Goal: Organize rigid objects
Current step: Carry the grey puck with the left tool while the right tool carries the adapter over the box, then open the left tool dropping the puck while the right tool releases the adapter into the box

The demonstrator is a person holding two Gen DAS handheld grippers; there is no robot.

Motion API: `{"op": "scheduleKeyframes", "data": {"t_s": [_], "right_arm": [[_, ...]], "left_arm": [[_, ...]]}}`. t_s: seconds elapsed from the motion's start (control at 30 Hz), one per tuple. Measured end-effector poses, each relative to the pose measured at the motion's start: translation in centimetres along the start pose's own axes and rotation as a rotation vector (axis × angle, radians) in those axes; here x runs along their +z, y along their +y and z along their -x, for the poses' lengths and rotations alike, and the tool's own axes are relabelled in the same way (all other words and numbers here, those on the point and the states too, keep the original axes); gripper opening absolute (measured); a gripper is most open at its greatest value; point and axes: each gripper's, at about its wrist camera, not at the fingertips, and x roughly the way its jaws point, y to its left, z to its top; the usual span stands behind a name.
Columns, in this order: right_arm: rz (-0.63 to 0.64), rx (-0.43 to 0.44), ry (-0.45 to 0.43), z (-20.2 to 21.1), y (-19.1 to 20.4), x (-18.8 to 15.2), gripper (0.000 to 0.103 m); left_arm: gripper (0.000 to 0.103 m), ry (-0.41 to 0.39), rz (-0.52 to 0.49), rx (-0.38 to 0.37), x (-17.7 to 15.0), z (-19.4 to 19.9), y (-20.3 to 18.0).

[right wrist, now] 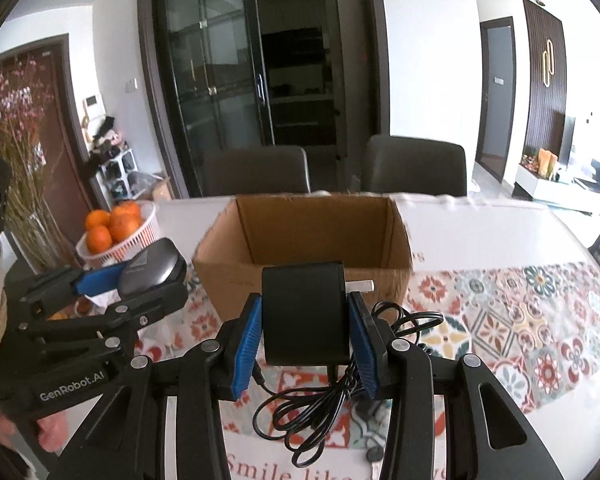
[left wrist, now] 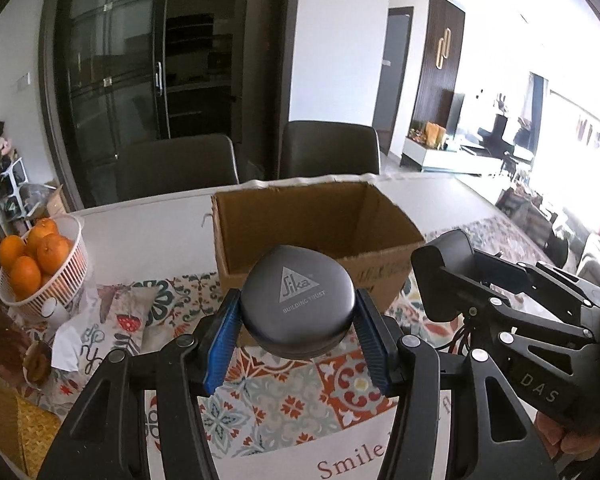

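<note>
Item one: a round dark grey hard case (left wrist: pixel 298 304) printed with a triangular logo, held clear of the table between the blue ribbed pads (left wrist: pixel 220 344) of the left gripper (left wrist: pixel 296 342), whose jaws are closed partway onto its two sides; the case is also seen from the side in the right wrist view (right wrist: pixel 150 272). Item two: a black plastic power adapter (right wrist: pixel 304 312) with metal plug prongs on its right side, clamped between the blue pads (right wrist: pixel 246 344) of the right gripper (right wrist: pixel 305 346), jaws likewise narrowed against its flanks; its thin black cable (right wrist: pixel 312 408) is seen hanging in loose loops beneath it. Item three: an open brown cardboard box (right wrist: pixel 304 236), flaps removed, set on the table just beyond both held objects and seen empty where its interior shows. Item four: a white table (left wrist: pixel 148 236) partly covered by a cloth (right wrist: pixel 520 320) patterned with orange, teal and grey tile motifs. Item five: a white slatted plastic basket (left wrist: pixel 66 280) heaped with oranges (left wrist: pixel 36 256), placed at the left side of the table, well apart from the box. Item six: two dark upholstered chairs (left wrist: pixel 328 148) ranged behind the table
</note>
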Motion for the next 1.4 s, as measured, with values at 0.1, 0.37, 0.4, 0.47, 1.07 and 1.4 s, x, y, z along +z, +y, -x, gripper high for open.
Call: {"op": "scheduleKeyframes", "data": {"t_s": [0.1,0.37,0.4,0.47,1.07,1.4], "right_arm": [[0.01,0.009,-0.016,-0.2,0.1,1.2,0.043],[0.037,0.032,-0.038,-1.2,-0.3,5.1,0.043],[0.04,0.033,-0.041,-1.4,-0.4,5.5,0.043],[0.048,0.031,-0.042,-1.7,-0.5,6.4,0.043],[0.014,0.077,0.058,-6.8,-2.5,9.9,0.043],[-0.019,0.089,0.164,-11.6,-3.5,10.6,0.043]], "left_arm": [[0.055,0.004,0.018,0.022,1.1,0.0,0.2],[0.055,-0.024,0.038,0.033,4.2,-0.2,0.8],[0.055,-0.028,0.038,0.035,4.6,-0.3,0.9],[0.055,-0.031,0.038,0.041,5.3,-0.5,1.0],[0.055,0.102,0.08,0.029,9.1,-6.4,2.0],[0.055,0.221,0.132,0.035,9.5,-10.6,3.3]]}}
